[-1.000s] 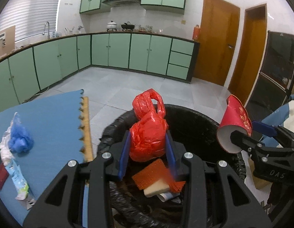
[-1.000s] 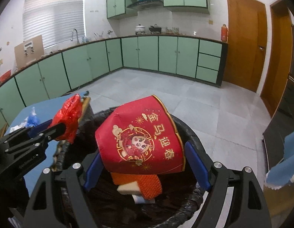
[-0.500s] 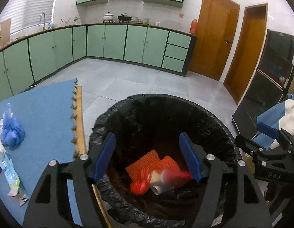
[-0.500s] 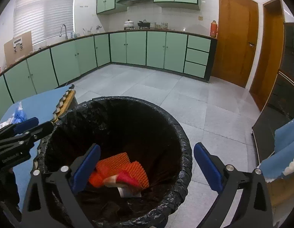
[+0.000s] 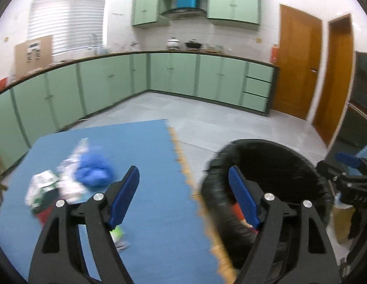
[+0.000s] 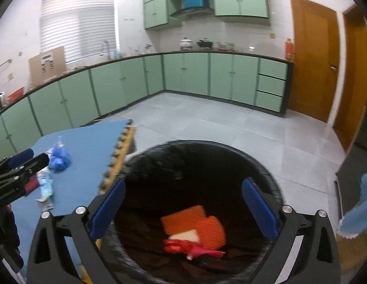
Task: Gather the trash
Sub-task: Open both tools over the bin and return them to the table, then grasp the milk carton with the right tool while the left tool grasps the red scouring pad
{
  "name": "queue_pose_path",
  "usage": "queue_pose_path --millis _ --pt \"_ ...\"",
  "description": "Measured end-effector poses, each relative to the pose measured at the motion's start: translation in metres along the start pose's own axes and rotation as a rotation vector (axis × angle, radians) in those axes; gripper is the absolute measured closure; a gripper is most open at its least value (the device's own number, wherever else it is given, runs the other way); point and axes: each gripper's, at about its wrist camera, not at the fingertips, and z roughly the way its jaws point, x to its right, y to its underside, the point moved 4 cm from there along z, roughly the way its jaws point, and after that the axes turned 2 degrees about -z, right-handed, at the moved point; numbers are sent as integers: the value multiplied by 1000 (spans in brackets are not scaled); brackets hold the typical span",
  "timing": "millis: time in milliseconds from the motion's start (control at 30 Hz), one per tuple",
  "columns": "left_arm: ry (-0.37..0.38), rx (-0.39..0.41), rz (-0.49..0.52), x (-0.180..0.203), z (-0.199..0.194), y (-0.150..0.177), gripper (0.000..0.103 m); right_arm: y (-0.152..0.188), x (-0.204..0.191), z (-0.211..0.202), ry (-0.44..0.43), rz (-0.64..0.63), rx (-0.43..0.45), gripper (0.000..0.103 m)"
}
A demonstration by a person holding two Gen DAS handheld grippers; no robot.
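A black-lined trash bin [image 6: 266, 165] stands on the floor beside a blue mat table [image 5: 145, 146]. Inside the bin lie an orange mesh piece [image 6: 197, 222], a pale sponge and the red bag [image 6: 183, 248]. My right gripper [image 6: 183, 208] is open and empty over the bin. My left gripper [image 5: 183, 194] is open and empty, over the table's right edge, with the bin [image 5: 278, 156] at its right. On the table lie a blue crumpled bag [image 5: 94, 170], white wrappers [image 5: 67, 184] and a red packet [image 5: 44, 214]; the blue bag also shows in the right wrist view [image 6: 59, 159].
The table has a toothed wooden edge [image 5: 183, 163] next to the bin. Green cabinets [image 5: 174, 75] line the far walls, with grey tiled floor [image 6: 207, 118] between. Wooden doors [image 5: 299, 64] stand at the right. A blue cloth [image 6: 358, 213] is at the right edge.
Both grippers opened and dropped the red bag and the red cup into the bin. My left gripper has since swung left toward the table. The right stays over the bin.
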Motion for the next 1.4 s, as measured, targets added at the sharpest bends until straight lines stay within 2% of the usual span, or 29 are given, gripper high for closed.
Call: queue_pose_path --millis 367,767,900,1200,1400 --pt "-239 14 -84 -114 -39 12 27 -9 -115 18 -180 -107 15 6" --pt "-391 -55 -150 -200 -49 50 27 7 -220 55 -344 -158 -32 6" --pt "-409 -81 -169 -220 -43 61 27 21 -249 69 -380 -192 -57 6" --pt "-406 -117 -203 -244 -31 74 28 59 -303 103 -426 -278 -192 8" --pt "-390 -138 -204 -246 -21 75 28 68 -311 119 -423 -293 -270 18"
